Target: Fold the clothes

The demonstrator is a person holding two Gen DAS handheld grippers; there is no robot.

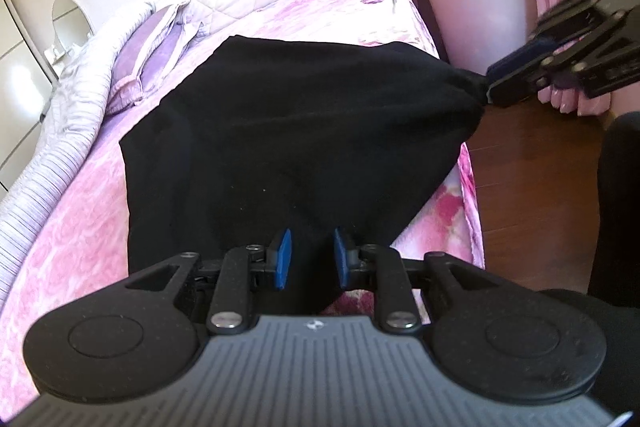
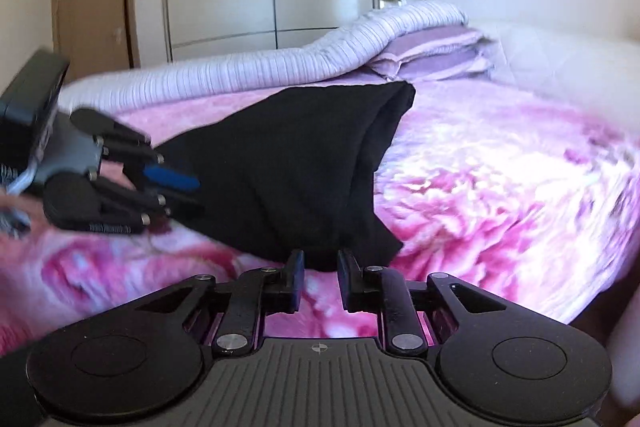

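The black garment [image 1: 296, 131] is held stretched over the pink bed [image 1: 72, 227]; each corner is pinched by the left gripper [image 1: 310, 259] and right gripper [image 2: 319, 269]; folding is judged barely begun

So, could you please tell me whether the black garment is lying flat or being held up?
Partly held up: the left gripper and right gripper each pinch a corner of the black garment, pulling it taut above the bed.

The cloth [image 1: 288, 131] is all black. The bed cover [image 2: 500, 187] is pink with big flowers. The blanket [image 2: 280, 67] has thin purple and white stripes. The floor [image 1: 532, 163] is brown.
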